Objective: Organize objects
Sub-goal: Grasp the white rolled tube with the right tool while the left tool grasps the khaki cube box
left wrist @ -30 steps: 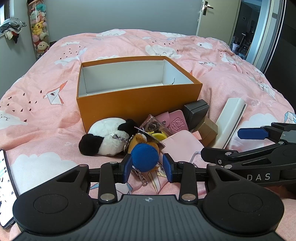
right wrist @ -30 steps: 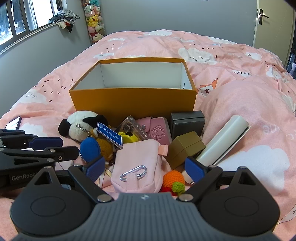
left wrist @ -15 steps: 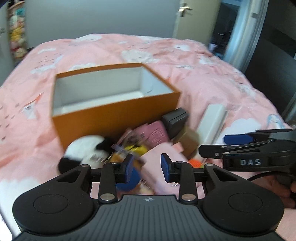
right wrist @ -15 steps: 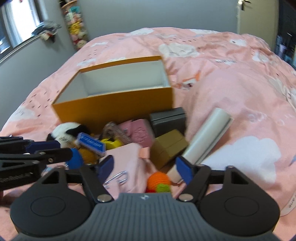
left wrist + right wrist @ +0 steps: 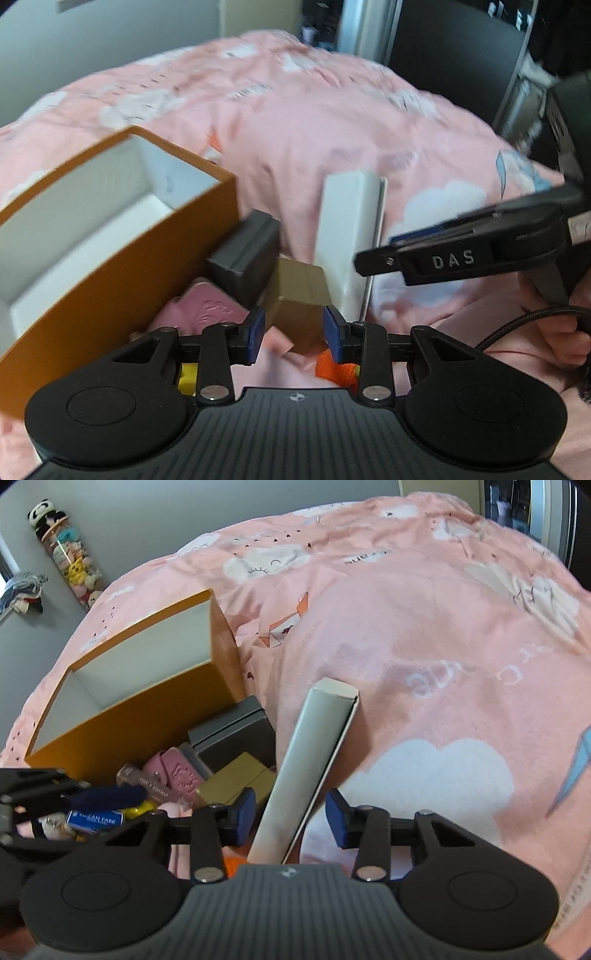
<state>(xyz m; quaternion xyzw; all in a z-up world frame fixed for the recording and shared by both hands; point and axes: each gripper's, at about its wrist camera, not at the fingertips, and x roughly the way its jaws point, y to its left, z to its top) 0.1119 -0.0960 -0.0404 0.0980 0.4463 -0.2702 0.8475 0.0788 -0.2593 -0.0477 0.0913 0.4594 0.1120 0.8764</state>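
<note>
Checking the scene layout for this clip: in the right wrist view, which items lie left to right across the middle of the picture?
Open orange cardboard box → dark grey hinged case → long white flat carton → bare pink cloud-print duvet.

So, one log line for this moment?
left gripper: opening, around gold box | right gripper: closing, around white carton | orange box: empty
</note>
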